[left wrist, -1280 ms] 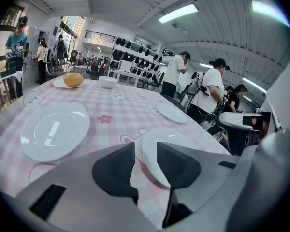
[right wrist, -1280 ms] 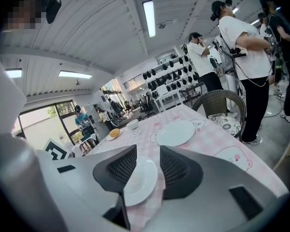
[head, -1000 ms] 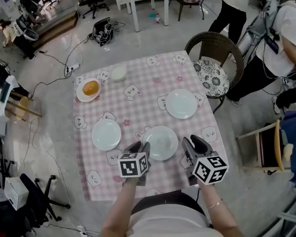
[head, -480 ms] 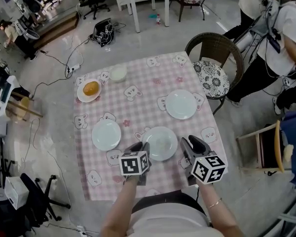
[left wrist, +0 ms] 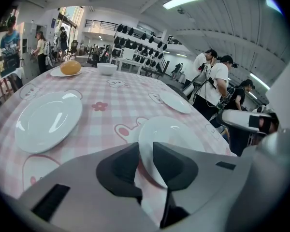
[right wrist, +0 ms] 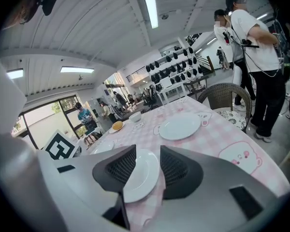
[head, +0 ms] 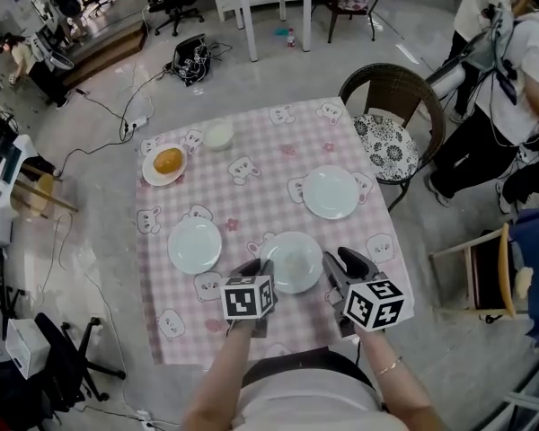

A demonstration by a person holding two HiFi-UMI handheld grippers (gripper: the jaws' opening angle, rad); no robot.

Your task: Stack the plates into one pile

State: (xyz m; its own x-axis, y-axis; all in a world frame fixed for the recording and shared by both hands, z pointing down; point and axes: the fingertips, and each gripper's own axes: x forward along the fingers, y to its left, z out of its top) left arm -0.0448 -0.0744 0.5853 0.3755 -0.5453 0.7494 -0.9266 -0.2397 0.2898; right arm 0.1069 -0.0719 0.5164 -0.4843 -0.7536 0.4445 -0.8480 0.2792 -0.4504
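Overhead, three white plates are seen lying apart on the table (head: 260, 196), which is covered with a pink checked cloth. The middle plate (head: 291, 260) lies just inside the near edge, the left plate (head: 195, 245) toward the left edge, and the right plate (head: 331, 191) toward the right edge. A plate with a bun (head: 164, 162) is set by the far left corner, and a small bowl (head: 218, 134) lies close to the far edge beside it. The left claw (head: 254, 266) is placed at the middle plate's near-left rim, and the right claw (head: 341, 260) just beside its right rim.

How far each claw is parted is shown only by its own view. In the left gripper view the jaws have just been closing; the plate's rim is seen between them with a slit of white showing beside the pads, so no pinch is made out. In the right gripper view the jaws are spread wide and the same plate is framed in the gap, touched by neither pad. Whether its rim lies between the tips or just beyond them cannot be told.

Bare cloth is left between the three plates and across the table's middle. A wicker chair (head: 391, 115) is drawn up at the far right corner, with a person (head: 508, 106) standing beyond it. A wooden chair (head: 472, 277) stands apart off the right edge.
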